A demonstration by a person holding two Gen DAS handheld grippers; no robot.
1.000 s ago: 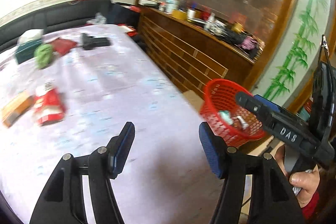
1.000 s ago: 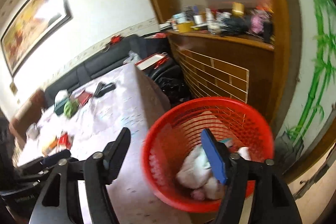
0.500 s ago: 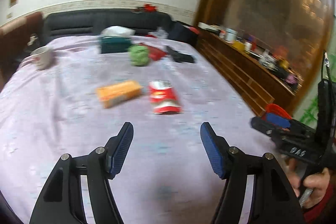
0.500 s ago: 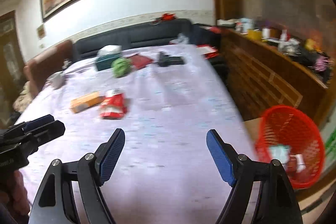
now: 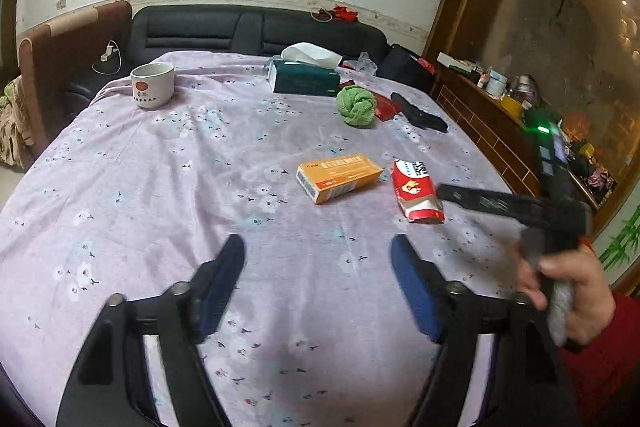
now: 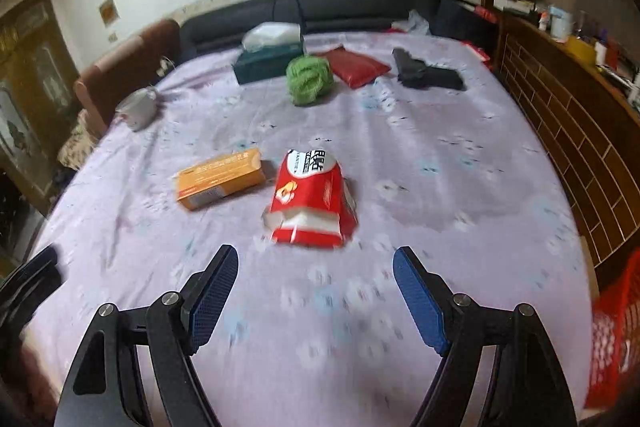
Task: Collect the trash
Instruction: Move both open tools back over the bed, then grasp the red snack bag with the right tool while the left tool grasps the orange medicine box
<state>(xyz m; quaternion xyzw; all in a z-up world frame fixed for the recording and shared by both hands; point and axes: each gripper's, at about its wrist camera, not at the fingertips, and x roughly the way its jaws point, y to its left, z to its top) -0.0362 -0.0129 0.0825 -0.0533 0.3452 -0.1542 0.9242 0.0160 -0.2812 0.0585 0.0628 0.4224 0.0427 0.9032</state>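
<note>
The left gripper (image 5: 318, 283) has just been opening and is spread, with nothing between its jaws. The orange box (image 5: 339, 177) at its 12 o'clock looks light and stiff; hold its long sides. The right gripper (image 6: 316, 287) is spread, empty. At 12 o'clock lies the red packet (image 6: 314, 201), soft, probably crushable; pinch its middle.
</note>
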